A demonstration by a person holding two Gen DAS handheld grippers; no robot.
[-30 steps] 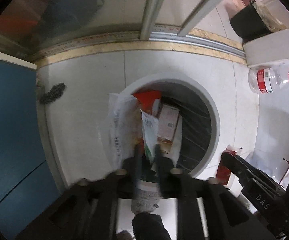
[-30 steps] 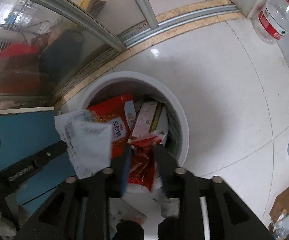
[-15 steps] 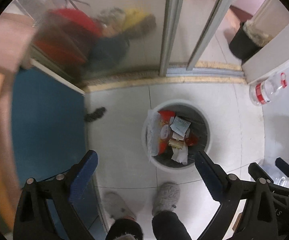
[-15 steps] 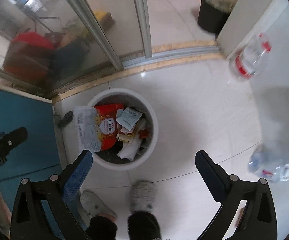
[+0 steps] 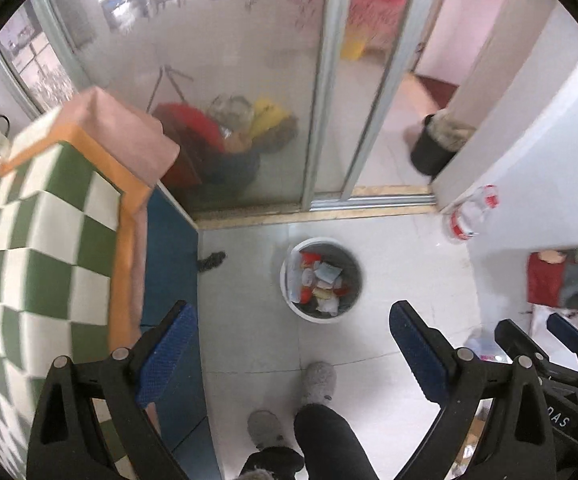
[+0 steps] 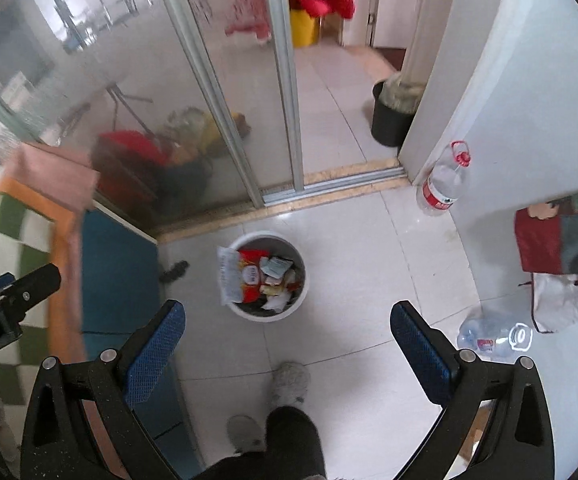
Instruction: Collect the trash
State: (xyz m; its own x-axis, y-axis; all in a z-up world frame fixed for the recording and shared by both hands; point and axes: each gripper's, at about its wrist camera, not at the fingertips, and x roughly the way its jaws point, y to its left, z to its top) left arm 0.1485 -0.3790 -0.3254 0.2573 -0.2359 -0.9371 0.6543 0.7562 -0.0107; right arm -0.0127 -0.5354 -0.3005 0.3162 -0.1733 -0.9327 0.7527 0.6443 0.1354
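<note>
A round white trash bin (image 5: 289,280) stands on the tiled floor, far below both grippers; it also shows in the right wrist view (image 6: 305,292). It holds several wrappers and papers (image 5: 321,280) (image 6: 257,276). My left gripper (image 5: 291,330) is open and empty, high above the floor. My right gripper (image 6: 287,326) is open and empty, at about the same height. The right gripper shows at the lower right of the left wrist view (image 5: 545,344).
A table with a green checked cloth (image 5: 29,240) and a blue side panel (image 5: 169,264) stands at the left. Sliding glass doors (image 5: 321,80) lie beyond the bin. Plastic bottles stand by the wall (image 6: 441,188) and lie on the floor (image 6: 493,340). The person's slippers (image 6: 289,380) are below.
Both grippers opened and let their wrappers drop into the bin, then rose well above it. The table top has come into view at the left.
</note>
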